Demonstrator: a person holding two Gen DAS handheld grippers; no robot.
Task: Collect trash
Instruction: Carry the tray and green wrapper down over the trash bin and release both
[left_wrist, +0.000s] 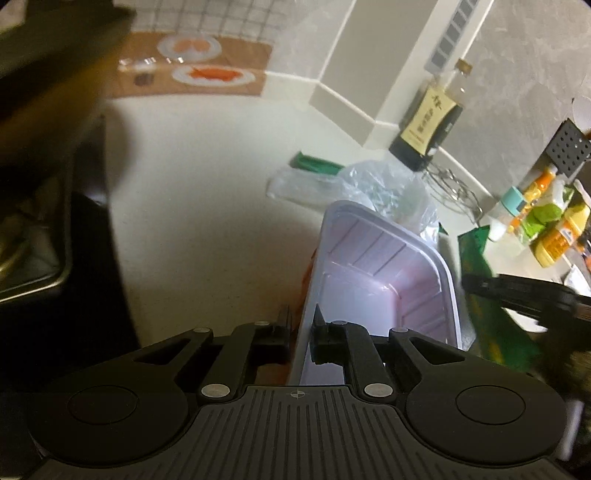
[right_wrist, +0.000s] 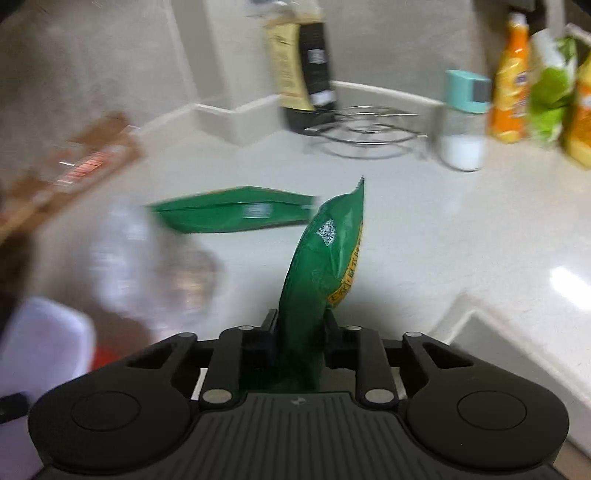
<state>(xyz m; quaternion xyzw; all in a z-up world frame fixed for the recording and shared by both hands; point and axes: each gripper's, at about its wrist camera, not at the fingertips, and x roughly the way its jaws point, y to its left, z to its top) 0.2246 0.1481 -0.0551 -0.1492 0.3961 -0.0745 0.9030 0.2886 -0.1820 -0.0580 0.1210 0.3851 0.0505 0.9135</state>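
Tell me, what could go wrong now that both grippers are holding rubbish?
The left gripper pinches only one thin wall of the plastic tray, so it could twist or slip out. The green wrapper in the right gripper is floppy and may sag free. The clear bag lies close by and might get dragged along.

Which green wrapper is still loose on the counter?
On the pale counter, look in front of the dark bottle by the wall. The loose green wrapper lies flat there, while the other green wrapper stands upright, pinched in the right hand-held gripper.
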